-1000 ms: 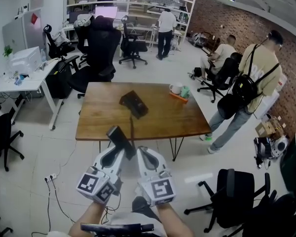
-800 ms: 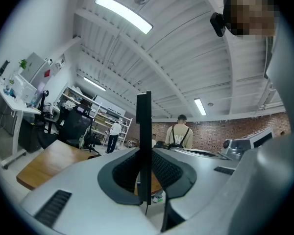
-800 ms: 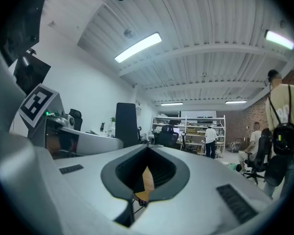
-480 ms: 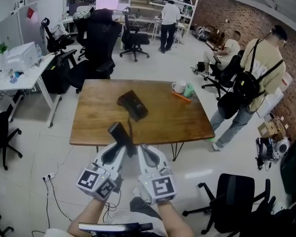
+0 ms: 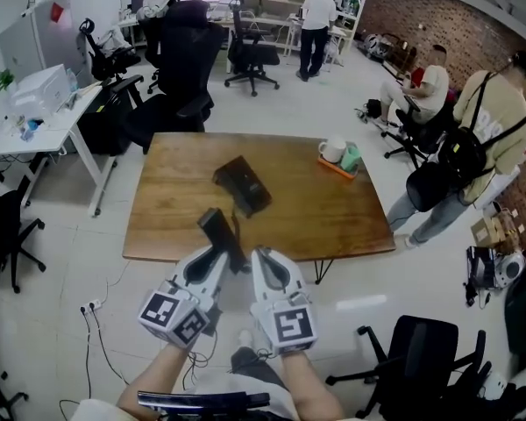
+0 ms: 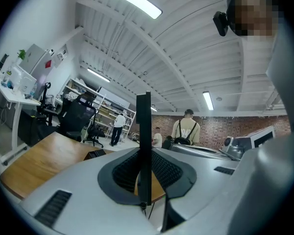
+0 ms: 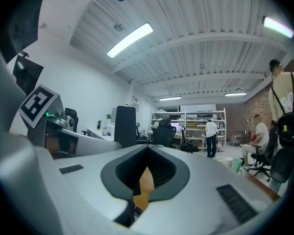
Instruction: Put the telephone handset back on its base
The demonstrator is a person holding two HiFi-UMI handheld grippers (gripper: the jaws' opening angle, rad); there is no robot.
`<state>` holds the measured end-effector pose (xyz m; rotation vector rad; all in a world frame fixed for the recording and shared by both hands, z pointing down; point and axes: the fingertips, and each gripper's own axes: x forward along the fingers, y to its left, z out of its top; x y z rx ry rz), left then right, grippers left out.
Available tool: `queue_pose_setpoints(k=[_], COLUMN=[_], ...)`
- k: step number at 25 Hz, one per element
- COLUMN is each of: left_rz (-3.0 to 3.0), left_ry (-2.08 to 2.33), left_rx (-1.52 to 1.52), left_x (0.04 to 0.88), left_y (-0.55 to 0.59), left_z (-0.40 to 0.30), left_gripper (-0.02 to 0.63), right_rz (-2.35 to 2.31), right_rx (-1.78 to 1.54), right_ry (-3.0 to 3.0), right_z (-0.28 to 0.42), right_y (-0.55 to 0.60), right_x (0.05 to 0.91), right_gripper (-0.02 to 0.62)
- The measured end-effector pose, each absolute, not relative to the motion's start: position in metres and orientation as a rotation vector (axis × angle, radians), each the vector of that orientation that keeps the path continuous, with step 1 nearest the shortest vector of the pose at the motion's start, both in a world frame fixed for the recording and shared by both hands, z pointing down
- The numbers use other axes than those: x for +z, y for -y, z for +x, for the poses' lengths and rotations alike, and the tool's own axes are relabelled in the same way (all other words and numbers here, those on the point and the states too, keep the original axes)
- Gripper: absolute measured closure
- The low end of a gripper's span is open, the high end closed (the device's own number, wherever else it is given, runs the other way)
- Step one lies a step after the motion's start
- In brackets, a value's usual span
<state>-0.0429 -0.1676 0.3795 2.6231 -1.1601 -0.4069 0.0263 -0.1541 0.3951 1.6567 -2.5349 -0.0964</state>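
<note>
The black telephone handset [image 5: 220, 234] stands upright between the fingers of my left gripper [image 5: 223, 258], which is shut on it. The handset is over the front edge of the wooden table [image 5: 171, 204]. A thin cord [image 5: 234, 221] runs from it to the black base [image 5: 243, 185], which lies near the table's middle. In the left gripper view the handset [image 6: 144, 141] shows edge-on as a narrow black bar clamped by the pads, and the base [image 6: 94, 153] is far ahead. My right gripper [image 5: 261, 259] is close beside the left one, shut with nothing in it [image 7: 148, 150].
A white mug [image 5: 334, 150], a green cup [image 5: 351, 157] and an orange tray [image 5: 340, 170] sit at the table's far right corner. Office chairs [image 5: 182, 70] stand behind the table, another [image 5: 421, 351] at my right. A person with a backpack [image 5: 478, 143] stands to the right.
Both grippers have come a little forward, so the handset now overlaps the table's front edge. The left gripper's hold on it is unchanged, and the base has not moved.
</note>
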Motion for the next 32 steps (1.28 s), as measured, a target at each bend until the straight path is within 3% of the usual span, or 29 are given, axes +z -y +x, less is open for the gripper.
queue_pose_setpoints(k=[32], left_rz=[2.327], left_ry=[1.243], left_rx=[-0.308], left_x=[0.481], left_y=[0.360], left_z=[0.000], left_gripper=[0.540], right_rz=[1.502], right_rx=[0.145], right_ry=[2.611], right_z=[0.085], right_y=[0.302], right_x=[0.445], right_gripper=[0.597])
